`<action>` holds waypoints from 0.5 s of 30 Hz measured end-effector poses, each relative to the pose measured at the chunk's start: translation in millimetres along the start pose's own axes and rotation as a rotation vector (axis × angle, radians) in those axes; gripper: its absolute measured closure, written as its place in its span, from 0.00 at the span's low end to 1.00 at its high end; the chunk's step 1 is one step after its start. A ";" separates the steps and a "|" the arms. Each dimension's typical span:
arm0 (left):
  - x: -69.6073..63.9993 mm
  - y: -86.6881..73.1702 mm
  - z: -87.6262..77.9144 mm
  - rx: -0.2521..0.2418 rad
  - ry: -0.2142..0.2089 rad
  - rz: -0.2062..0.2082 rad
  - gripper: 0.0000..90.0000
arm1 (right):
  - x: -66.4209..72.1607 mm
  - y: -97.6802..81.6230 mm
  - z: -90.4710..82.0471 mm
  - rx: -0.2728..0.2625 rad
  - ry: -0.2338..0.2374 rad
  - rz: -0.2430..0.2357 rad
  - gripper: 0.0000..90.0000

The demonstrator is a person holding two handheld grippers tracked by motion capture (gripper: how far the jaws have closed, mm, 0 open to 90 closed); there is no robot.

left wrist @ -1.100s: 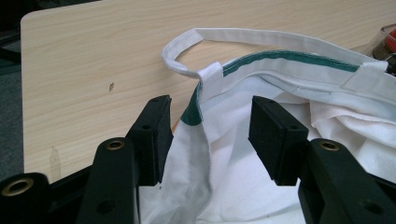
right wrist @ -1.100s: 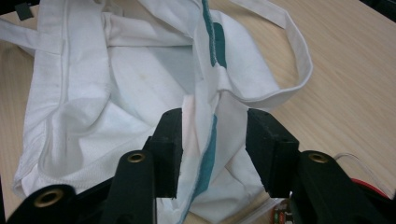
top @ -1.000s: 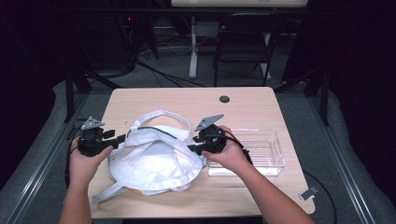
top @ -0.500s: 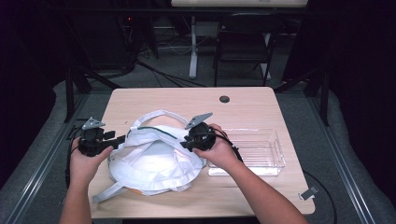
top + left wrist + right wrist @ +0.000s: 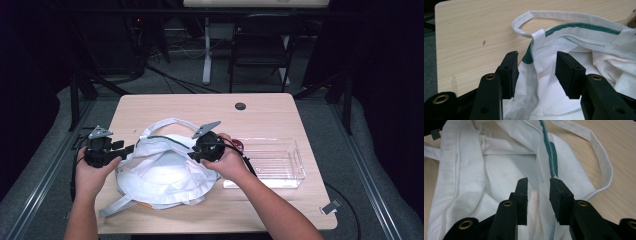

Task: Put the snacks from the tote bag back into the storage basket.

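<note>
Bag [image 5: 165, 172]: white cloth tote with a green-trimmed mouth, lying crumpled on the worktop [image 5: 260, 112], mouth toward the far edge.
Left tongs [image 5: 535, 71]: at the bag's left corner, jaws wide with the rim hem between them, no pad pressing yet; they have just been closing a little.
Right tongs [image 5: 538, 195]: over the right part of the rim, jaws half apart astride the green seam; the seam brushes one pad, no clear pinch.
Why so: one tool at each end of the rim looks like a setup for spreading the mouth open.
Handle [image 5: 574, 15]: loop lying flat beyond the rim.
Tray [image 5: 292, 165]: clear, just right of the bag.
</note>
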State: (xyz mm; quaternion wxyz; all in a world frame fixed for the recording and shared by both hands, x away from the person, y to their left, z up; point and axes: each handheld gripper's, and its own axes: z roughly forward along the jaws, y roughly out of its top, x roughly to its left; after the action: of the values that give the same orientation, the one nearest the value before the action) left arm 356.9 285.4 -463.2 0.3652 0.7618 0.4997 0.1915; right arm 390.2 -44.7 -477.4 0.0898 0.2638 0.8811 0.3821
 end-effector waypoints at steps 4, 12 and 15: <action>-1.0 0.0 0.1 0.000 0.005 0.006 0.61 | 3.6 -2.5 -3.6 -0.018 0.001 0.003 0.75; -0.6 -0.3 -0.1 0.001 0.013 0.000 0.63 | 15.4 -12.7 -8.4 -0.030 0.021 -0.004 0.76; -0.3 -0.6 -0.3 0.004 0.015 -0.006 0.64 | 22.7 -18.5 -10.4 -0.037 0.018 -0.025 0.76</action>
State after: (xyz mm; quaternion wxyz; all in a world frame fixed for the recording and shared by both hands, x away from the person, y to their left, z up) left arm 356.2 285.3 -463.4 0.3604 0.7595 0.5052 0.1949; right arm 360.0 -49.6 -482.5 0.0917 0.2476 0.8780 0.3993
